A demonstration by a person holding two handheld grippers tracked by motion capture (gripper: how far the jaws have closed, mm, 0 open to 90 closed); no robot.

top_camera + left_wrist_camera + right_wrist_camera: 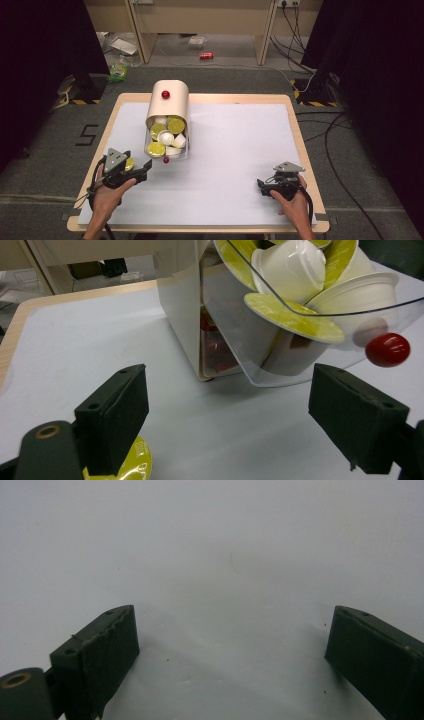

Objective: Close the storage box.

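A cream rounded box [170, 102] with a red knob [165, 94] on top lies on the white table sheet [235, 150]. Its clear drawer [166, 145] stands pulled out toward me, full of white capsules with yellow-green lids [290, 315]. The drawer's own red knob [387, 349] sits at its front. My left gripper [145, 170] hovers just in front and to the left of the drawer, open [230, 405] with nothing between its jaws. One yellow-lidded capsule [131, 465] lies on the sheet under its left jaw. Near the front right, my right gripper [262, 186] is open [230, 635] over bare sheet.
The wooden table edge [300, 145] frames the sheet. On the floor beyond are cables [300, 30], a red can [206, 55], some litter [120, 70] and wooden furniture legs [142, 35]. Dark curtains flank both sides.
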